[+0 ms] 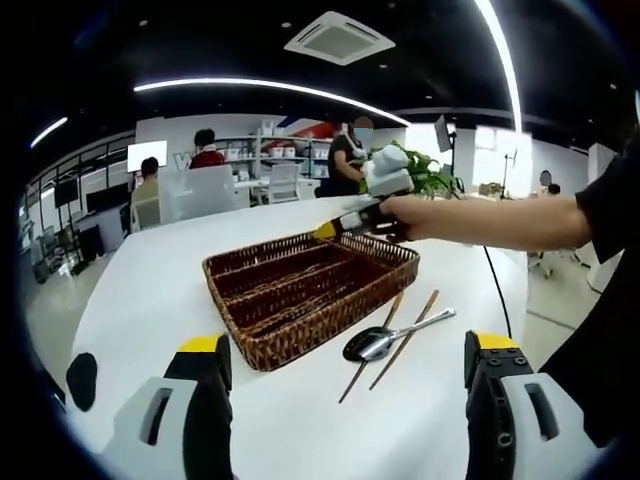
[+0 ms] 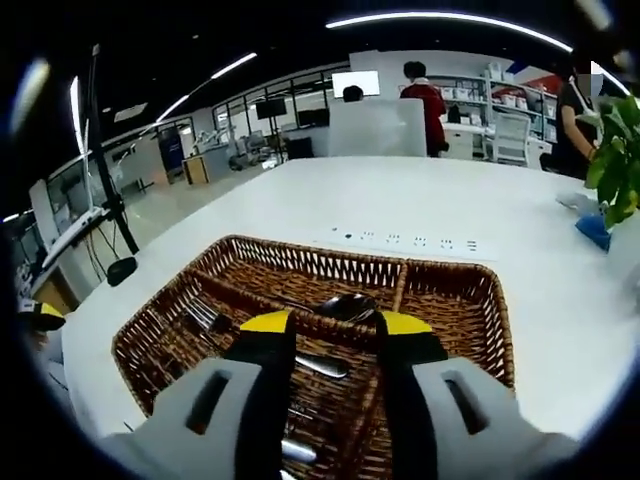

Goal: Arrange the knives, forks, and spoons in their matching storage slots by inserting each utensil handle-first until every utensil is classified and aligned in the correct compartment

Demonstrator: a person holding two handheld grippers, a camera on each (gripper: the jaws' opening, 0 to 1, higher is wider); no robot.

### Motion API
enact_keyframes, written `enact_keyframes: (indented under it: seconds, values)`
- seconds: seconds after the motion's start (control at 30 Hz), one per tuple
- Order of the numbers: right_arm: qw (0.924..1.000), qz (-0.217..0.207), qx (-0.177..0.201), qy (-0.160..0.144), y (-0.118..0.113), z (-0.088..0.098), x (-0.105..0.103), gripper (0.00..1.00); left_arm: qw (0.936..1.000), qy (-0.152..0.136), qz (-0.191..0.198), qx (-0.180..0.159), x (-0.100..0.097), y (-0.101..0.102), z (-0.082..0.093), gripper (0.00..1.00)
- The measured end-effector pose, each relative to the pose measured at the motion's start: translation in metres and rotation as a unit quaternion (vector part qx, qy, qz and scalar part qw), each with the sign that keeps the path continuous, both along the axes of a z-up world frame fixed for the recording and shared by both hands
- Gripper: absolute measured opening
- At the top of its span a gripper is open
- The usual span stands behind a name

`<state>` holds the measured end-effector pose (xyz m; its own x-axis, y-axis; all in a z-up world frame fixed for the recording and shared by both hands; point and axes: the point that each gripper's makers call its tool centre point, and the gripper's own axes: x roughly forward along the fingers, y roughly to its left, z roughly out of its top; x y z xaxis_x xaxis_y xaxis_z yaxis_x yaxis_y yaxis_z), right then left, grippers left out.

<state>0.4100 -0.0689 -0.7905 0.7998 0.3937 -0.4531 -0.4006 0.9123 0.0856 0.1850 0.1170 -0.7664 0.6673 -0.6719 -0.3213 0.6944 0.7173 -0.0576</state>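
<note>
A brown wicker basket with divided slots sits mid-table. Right of it lie two spoons, a dark one and a shiny one, across a pair of wooden chopsticks. My left gripper hangs low over the table in front of them, jaws wide open and empty. A hand holds my right gripper over the basket's far rim. In the right gripper view the basket lies below, with a metal spoon and a fork inside. My right gripper is open just above that spoon.
The white table runs far behind the basket, with a row of sockets set in it. A potted plant and a blue thing stand at its far side. A black cable trails off the right edge. People sit in the background.
</note>
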Motion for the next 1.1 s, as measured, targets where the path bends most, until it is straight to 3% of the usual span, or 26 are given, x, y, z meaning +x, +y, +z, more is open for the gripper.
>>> enact_keyframes:
  seconds: [0.3,0.87,1.1]
  values:
    - [0.9993,0.026,0.002,-0.027,-0.006,0.019,-0.031,0.47,1.0000,-0.004,-0.003,0.002,-0.002,-0.007,0.004,0.99]
    - [0.9947,0.081,-0.026,-0.058,-0.016,0.031,-0.094,0.72,0.9999,-0.010,0.000,0.013,-0.005,-0.017,0.009,0.99]
    - [0.9934,0.095,-0.020,-0.061,-0.024,0.037,-0.118,0.82,0.9999,-0.010,0.004,0.011,-0.002,-0.020,0.010,0.99]
